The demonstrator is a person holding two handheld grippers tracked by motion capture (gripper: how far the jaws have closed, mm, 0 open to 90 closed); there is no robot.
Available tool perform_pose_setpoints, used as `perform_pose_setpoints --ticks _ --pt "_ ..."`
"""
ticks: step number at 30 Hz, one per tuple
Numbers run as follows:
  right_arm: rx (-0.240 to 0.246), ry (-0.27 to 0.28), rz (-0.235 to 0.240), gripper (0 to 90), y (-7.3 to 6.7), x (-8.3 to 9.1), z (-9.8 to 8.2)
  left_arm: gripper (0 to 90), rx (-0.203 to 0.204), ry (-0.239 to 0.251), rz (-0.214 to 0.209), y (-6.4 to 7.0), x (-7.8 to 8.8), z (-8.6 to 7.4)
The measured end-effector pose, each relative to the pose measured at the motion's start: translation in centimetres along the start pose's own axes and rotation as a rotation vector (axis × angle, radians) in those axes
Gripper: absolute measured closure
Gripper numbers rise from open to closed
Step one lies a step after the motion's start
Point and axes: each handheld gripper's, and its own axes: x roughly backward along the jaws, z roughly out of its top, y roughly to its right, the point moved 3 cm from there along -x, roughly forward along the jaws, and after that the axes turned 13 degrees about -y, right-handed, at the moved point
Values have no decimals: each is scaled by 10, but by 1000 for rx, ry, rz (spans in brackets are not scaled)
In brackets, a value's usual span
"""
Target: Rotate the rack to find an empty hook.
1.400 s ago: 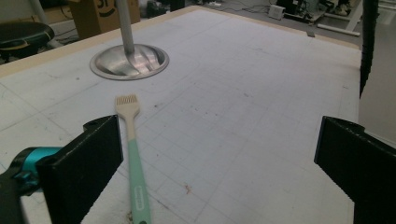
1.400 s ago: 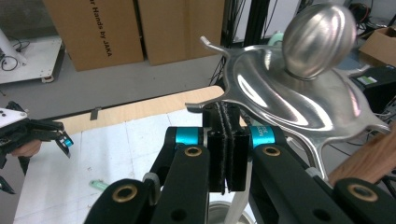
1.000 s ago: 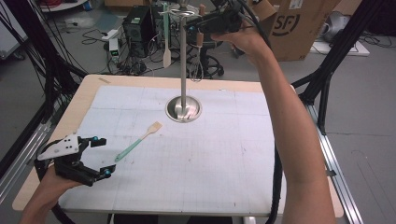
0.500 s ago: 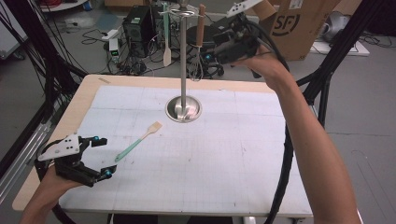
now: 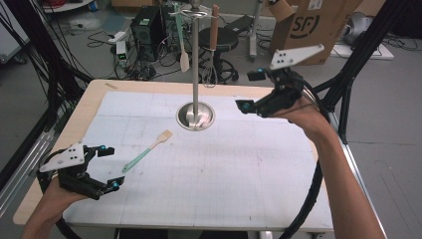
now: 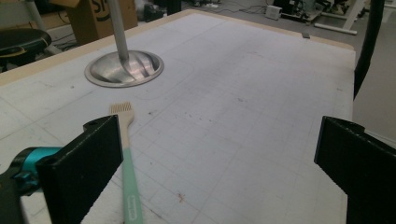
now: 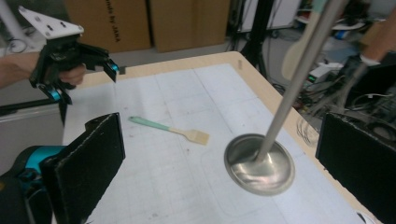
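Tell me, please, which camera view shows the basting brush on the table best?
The right gripper view: the brush lies whole and unobstructed there, green handle to bristles. The high view shows the brush whole but small. In the left gripper view, the left gripper's finger and the frame edge partly hide it.

Green-handled brush flat on table, probably untouched

At the upper right of the high view you can read "SF" in large dark letters on the side of a brown cardboard box that stands on the floor behind the table. At the top of the right gripper view, another cardboard box bears a vertical line of print; it is too small to read with certainty.
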Motion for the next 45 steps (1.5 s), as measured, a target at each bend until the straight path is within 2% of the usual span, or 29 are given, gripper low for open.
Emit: perform_pose_setpoints --ticks 4,5,12,15,19,21,26,28,32,36,40,42,43,45 --pt "-14 5 -17 0 -8 2 -31 17 4 3 0 0 1 0" --pt "-30 9 -20 0 -9 3 -41 17 5 2 1 0 0 0" --pt "-62 2 -29 0 -16 3 -78 17 8 -13 -2 -1 -3 -3" --pt "-53 1 -26 0 -20 1 -89 17 11 -13 2 -2 -3 -3" --pt "-64 0 -29 0 -25 -3 -106 17 12 -14 5 -3 -2 -3" --pt "-78 18 -22 0 -29 -4 -113 17 14 -12 9 -4 -2 -3" --pt "-92 45 -61 0 -41 -6 -131 17 17 -5 12 -5 1 -3" --pt "-100 67 -56 0 -45 -7 -137 16 18 -5 15 -6 2 -3" --pt "-122 75 -55 0 -54 -10 -150 17 13 -4 14 -6 2 -3" --pt "-118 25 -42 0 -58 -15 -163 17 10 -1 11 -4 2 -1" --pt "-134 53 -19 0 -62 -15 -174 17 9 5 10 -3 2 0" --pt "-142 42 -8 0 -62 -16 -179 17 5 -5 13 -3 1 0" --pt "-139 30 -19 0 -62 -16 -180 17 6 -6 11 -2 0 0" --pt "-142 40 -16 0 -61 -15 -182 17 1 -7 9 -1 -1 0"
